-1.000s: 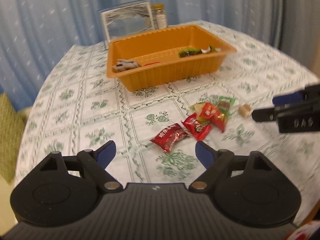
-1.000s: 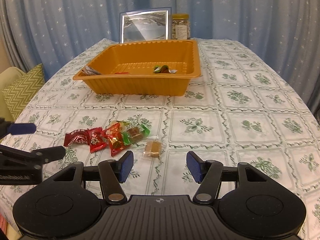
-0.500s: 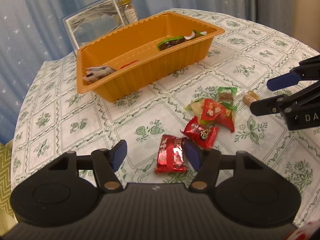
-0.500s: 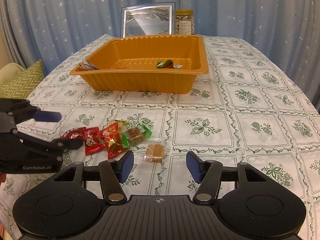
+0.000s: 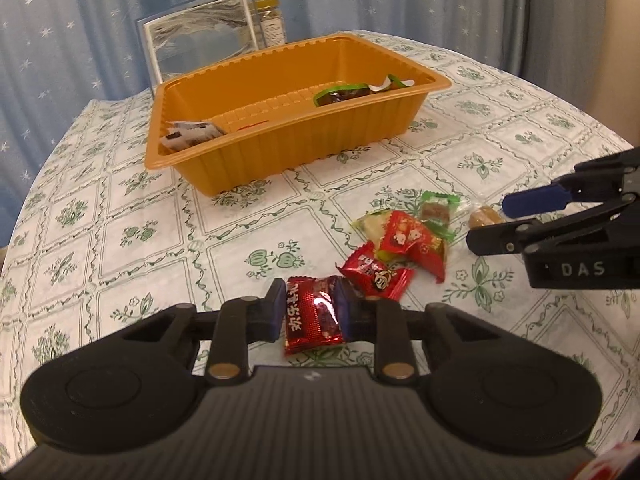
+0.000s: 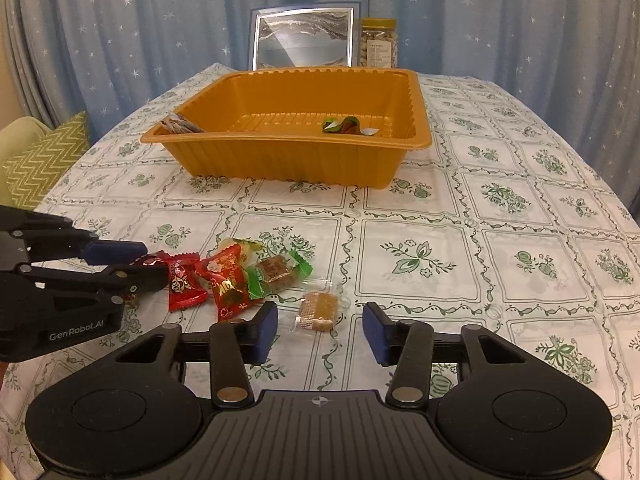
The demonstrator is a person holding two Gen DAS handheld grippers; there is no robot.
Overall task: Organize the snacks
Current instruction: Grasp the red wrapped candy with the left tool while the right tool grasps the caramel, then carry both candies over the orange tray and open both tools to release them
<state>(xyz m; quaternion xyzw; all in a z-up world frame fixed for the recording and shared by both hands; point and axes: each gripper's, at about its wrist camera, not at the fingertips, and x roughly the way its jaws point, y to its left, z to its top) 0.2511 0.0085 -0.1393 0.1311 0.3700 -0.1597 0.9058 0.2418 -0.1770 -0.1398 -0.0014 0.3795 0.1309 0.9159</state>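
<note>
My left gripper is shut on a red snack packet lying on the tablecloth. Beside it lie two more red packets, a green-wrapped snack and a clear-wrapped brown biscuit. My right gripper is open and empty, just short of the brown biscuit. The orange tray stands beyond the pile and holds a few snacks. In the right wrist view my left gripper shows at the left, closed on the red packet.
A framed picture and a jar stand behind the tray at the table's far edge. A chair with a zigzag cushion is at the left. Blue curtains hang behind. The table edge curves away at the right.
My left gripper has moved in over the nearest red packet and closed its fingers on it. My right gripper has crept a little closer to the brown biscuit, still open.
</note>
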